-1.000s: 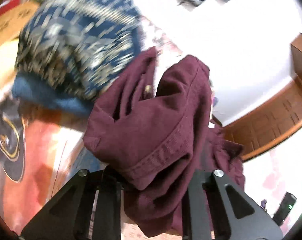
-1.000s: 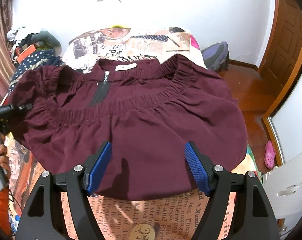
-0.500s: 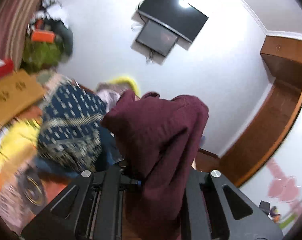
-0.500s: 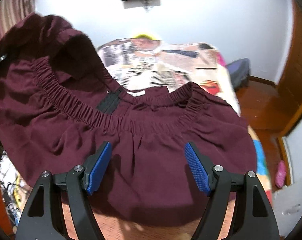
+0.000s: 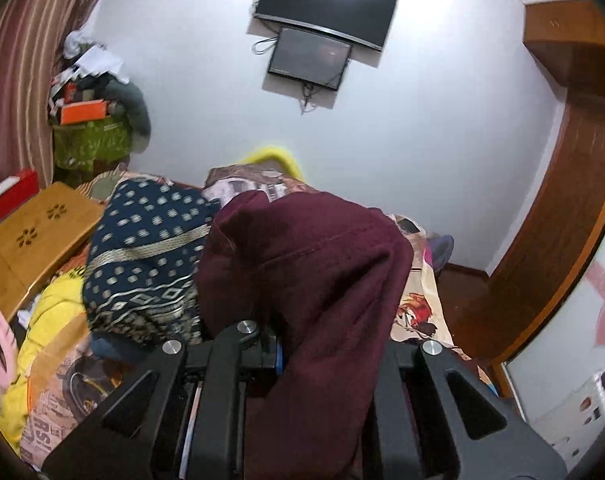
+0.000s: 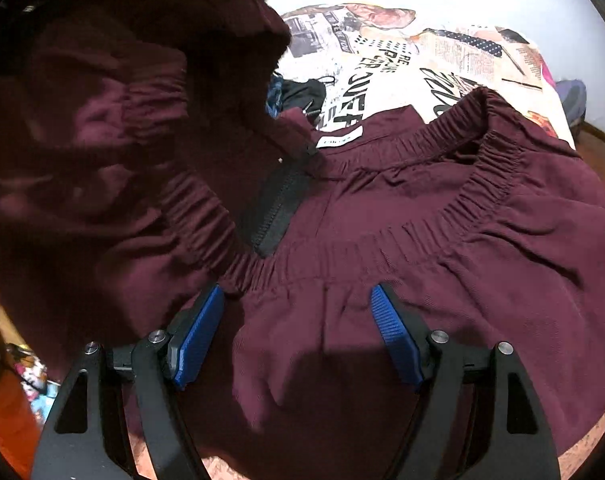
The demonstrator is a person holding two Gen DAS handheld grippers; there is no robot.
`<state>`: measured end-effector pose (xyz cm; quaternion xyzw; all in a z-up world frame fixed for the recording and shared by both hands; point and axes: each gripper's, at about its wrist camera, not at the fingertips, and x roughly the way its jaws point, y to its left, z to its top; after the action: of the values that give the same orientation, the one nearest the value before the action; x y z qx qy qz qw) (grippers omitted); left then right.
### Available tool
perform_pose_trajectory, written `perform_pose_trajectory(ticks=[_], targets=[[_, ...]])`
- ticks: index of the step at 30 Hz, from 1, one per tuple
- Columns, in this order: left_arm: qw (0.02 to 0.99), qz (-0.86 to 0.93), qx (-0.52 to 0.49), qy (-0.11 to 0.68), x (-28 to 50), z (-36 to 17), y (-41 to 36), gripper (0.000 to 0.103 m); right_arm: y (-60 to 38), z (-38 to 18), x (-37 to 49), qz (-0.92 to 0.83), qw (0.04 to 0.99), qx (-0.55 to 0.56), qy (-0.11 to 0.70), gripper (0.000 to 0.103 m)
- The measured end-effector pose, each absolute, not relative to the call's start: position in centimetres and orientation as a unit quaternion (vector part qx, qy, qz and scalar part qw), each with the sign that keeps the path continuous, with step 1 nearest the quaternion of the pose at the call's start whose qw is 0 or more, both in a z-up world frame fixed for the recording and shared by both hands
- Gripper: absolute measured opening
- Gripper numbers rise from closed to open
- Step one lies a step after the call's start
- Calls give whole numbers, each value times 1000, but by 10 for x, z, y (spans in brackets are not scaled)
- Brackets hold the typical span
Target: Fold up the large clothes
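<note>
In the right wrist view the maroon garment lies spread across the printed bedspread in the middle and right of the frame, while its left part is lifted and draped high in the upper left — a first fold begun, not yet laid down, by my reading. The left gripper has its jaws pressed together, pinching that raised cloth. The right gripper hovers low centre with blue pads spread wide, nothing caught between them. The elastic waistband runs across mid-frame, the zipper left of centre. Bare bedspread shows in the upper right; the garment's right edge lies near the bed's edge.
</note>
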<state>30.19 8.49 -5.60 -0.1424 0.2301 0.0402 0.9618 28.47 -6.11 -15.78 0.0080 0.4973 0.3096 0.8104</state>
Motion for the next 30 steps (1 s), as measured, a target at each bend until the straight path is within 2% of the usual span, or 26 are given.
perform_pose_trajectory(ticks=[6,11,17,22,24,27,30], targets=[[968,-12,-98,229,332,-44,19,11,-120,-137,290,265,838,66,472,74],[962,-58,-64,257,354,-56,-50,11,-186,-127,278,188,874,82,440,74],[938,-123,-18,325,354,-94,-122,11,-240,-126,269,129,886,95,435,74],[898,-168,4,408,339,-142,-150,12,-274,-128,263,86,889,104,437,74],[894,-171,25,412,328,-150,-156,15,-282,-127,260,78,890,104,438,74],[897,-170,49,405,315,-152,-159,26,-290,-121,253,68,894,98,433,74],[891,-181,58,411,305,-148,-158,42,-295,-114,247,63,898,90,425,74]])
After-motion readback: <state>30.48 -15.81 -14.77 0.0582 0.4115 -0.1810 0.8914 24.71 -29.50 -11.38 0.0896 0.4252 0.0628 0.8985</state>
